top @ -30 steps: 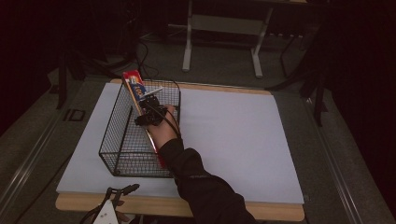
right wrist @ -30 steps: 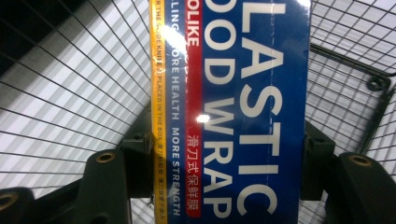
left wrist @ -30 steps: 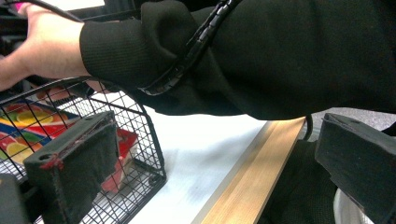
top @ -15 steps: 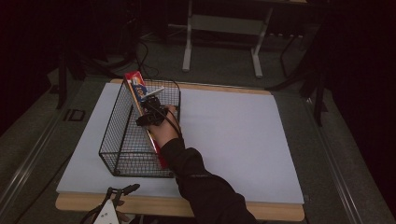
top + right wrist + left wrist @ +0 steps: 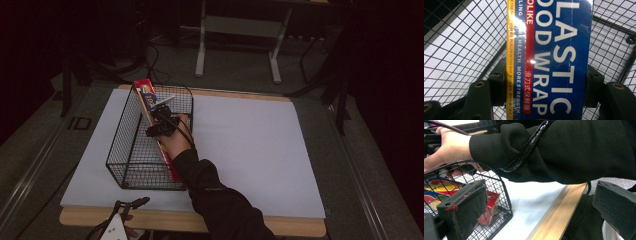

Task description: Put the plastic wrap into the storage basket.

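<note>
Right arm reaches in from the near edge, black sleeve angled fwd and left, hand over the wire basket. I've got the right gripper inside the basket's upper half, jaws clamped on the plastic wrap box, one pad each side of its long faces. In the right gripper view the box sits square between the pads, blue panel w/ white lettering, yellow stripe on one edge, mesh all round behind it.

Box is tilted: far end pokes up over the basket's far rim near the worktop's far-left corner, near end runs down along the basket's right wall toward its near-right corner. In the left gripper view I see that low red end against the mesh, just inside the basket corner.

Left gripper hangs low at the near edge, left of the arm, off the white sheet. Its jaws stand wide apart, nothing between them, looking along the wooden edge strip w/ the right sleeve passing overhead, cable wrapped along it.

Room: basket occupies the left third of the sheet, close to its left and near edges. Right of the basket the sheet is bare out to the right edge.
</note>
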{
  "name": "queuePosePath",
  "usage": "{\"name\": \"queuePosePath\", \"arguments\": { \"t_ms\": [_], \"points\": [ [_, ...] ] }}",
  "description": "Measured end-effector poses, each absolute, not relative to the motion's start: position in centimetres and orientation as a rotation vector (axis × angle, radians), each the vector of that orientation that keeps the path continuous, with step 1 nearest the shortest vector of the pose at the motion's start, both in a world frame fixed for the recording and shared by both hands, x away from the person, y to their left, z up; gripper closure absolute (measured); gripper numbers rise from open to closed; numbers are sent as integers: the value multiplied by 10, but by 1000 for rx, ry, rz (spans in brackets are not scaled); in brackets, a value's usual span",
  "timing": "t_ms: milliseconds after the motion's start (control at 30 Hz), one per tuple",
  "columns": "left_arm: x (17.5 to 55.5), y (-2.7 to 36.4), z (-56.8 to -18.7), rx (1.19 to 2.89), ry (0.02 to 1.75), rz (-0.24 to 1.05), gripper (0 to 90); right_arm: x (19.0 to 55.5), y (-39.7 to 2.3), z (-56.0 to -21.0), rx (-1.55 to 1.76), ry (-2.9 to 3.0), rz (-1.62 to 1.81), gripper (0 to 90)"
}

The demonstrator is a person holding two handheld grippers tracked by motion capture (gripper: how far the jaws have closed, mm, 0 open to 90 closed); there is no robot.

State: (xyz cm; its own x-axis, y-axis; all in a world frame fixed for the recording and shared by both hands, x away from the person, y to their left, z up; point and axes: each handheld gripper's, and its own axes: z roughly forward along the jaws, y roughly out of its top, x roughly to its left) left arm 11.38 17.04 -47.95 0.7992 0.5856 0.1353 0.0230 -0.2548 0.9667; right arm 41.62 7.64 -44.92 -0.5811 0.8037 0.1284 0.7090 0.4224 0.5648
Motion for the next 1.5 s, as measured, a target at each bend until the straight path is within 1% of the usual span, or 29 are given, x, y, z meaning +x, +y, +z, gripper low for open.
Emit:
{"name": "queuePosePath", "arguments": {
  "t_ms": [100, 133, 167, 200, 267, 300, 400, 467, 867, 1500],
  "points": [
    [114, 170, -480, 1766, 472, 572, 2, 416, 76, -450, 1343, 2507, 886, 369],
    [114, 170, -480, 1766, 473, 571, 2, 416, 75, -449, 1336, 2506, 897, 347],
    [114, 170, -480, 1767, 474, 570, 2, 415, 74, -447, 1325, 2514, 927, 284],
    [114, 170, -480, 1767, 473, 570, 2, 415, 73, -445, 1313, 2518, 946, 276],
    [114, 170, -480, 1769, 474, 570, 2, 413, 72, -440, 1292, 2513, 975, 226],
    [114, 170, -480, 1769, 474, 570, 2, 412, 71, -438, 1287, 2507, 985, 219],
    [114, 170, -480, 1772, 474, 570, 2, 409, 66, -431, 1258, 2510, 1047, 161],
    [114, 169, -480, 1772, 473, 571, 2, 406, 64, -427, 1217, 2515, 1051, 139],
    [116, 168, -481, 1784, 479, 571, 2, 395, 43, -419, 1095, 2572, 1106, 136],
    [117, 166, -482, 1795, 483, 565, 2, 377, -26, -400, 1023, 2552, 1237, 138]
  ]
}}
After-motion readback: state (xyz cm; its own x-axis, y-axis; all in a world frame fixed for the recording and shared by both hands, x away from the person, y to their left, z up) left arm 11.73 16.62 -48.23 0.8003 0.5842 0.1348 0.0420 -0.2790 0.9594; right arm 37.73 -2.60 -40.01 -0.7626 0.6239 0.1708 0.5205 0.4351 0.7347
